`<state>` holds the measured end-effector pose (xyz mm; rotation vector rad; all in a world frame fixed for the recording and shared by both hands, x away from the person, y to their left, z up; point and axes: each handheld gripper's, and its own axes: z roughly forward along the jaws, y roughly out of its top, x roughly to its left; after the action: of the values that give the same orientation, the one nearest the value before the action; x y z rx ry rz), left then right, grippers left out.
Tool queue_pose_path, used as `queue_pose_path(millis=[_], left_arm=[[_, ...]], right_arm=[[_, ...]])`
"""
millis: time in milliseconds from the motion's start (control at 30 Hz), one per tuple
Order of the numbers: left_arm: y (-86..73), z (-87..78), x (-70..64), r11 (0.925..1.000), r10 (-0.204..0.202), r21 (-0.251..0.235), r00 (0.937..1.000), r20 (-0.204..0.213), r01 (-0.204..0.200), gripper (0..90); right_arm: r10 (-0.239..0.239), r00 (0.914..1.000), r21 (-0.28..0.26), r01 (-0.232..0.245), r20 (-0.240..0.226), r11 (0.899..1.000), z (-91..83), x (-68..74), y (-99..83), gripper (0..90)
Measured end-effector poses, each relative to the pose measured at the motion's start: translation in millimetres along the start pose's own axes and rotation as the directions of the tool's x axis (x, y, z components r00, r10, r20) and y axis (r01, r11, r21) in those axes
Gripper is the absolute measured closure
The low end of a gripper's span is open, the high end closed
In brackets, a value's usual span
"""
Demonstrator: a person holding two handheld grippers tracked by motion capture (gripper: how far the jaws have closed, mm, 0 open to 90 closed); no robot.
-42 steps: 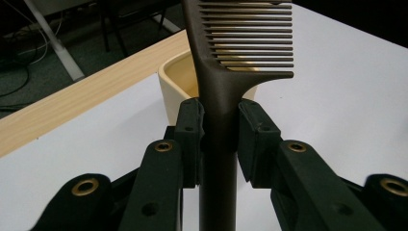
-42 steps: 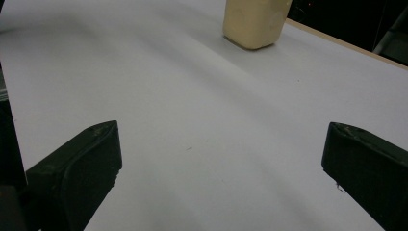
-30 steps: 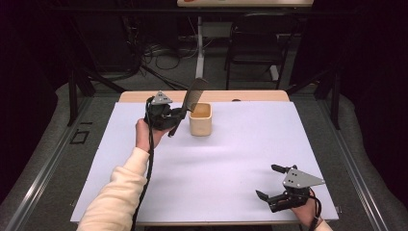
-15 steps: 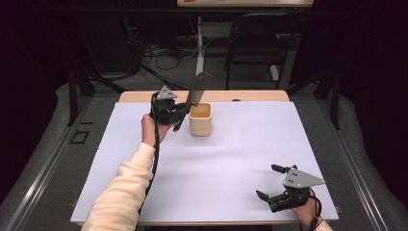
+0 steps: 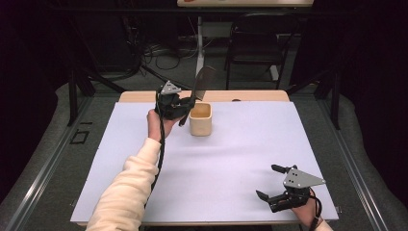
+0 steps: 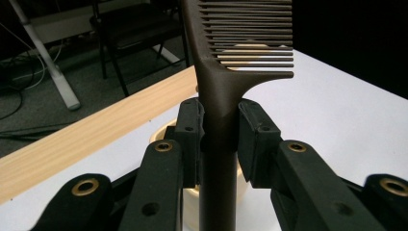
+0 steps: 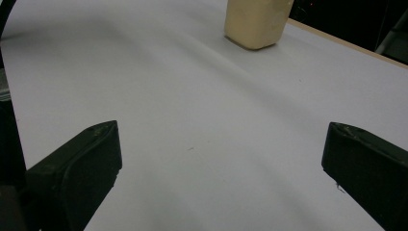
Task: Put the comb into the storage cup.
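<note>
While the person's left gripper [image 5: 185, 107] clamps a dark brown comb [image 5: 202, 84] by its handle, the tool hangs just beside and above the near-left rim of a small cream cup [image 5: 200, 119], which serves as the landmark here. In the left gripper view the two black pads [image 6: 191, 132] press flat against either side of the comb's handle [image 6: 219, 144], just below where the teeth begin, and the cup's pale rim [image 6: 159, 137] shows behind the jaws. The comb stands tilted, teeth end up and leaning over the cup, handle end pointing down just outside the cup's left wall.

The step in hand looks like standing the comb in the cup. To do it well, the handle tip should likely be carried over the cup's opening, the comb brought nearer upright, then lowered inside before the grip loosens, so the light cup is not nudged or tipped.

Well apart from the cup, toward the person's right, the right gripper [image 5: 268, 184] rests near the white table [image 5: 240, 154] with jaws wide apart, holding nothing.
</note>
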<state>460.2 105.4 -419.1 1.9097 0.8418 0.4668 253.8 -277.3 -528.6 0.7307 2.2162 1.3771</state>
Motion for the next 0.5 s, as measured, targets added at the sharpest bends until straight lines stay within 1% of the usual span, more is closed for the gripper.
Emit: queue_pose_path(millis=[133, 300, 333, 500], left_arm=[[2.8, 1.2, -0.1, 0.9999, -0.006, -0.016, 1.0000, 0.000, 0.006, 72.2], [6.1, 2.0, -2.1, 0.9995, 0.001, -0.033, 1.0000, -0.009, -0.001, 72.1], [7.1, 2.1, -2.4, 0.9991, -0.003, -0.041, 1.0000, -0.008, 0.002, 72.1], [10.3, 2.4, -4.4, 0.9974, 0.015, -0.070, 0.9998, -0.016, -0.016, 72.1]], right_arm=[[-0.004, 1.0000, 0.005, 0.004, 0.003, 1.000, 0.2, -0.3, 0.0, 0.0], [-0.005, 1.0000, 0.001, 0.005, 0.003, 1.000, 0.0, -0.1, 0.0, 0.0], [-0.005, 1.0000, 0.002, 0.005, 0.003, 1.000, -0.1, -0.1, 0.0, 0.0], [-0.008, 1.0000, 0.006, 0.008, 0.006, 1.000, -0.7, 0.1, 0.2, 0.0]])
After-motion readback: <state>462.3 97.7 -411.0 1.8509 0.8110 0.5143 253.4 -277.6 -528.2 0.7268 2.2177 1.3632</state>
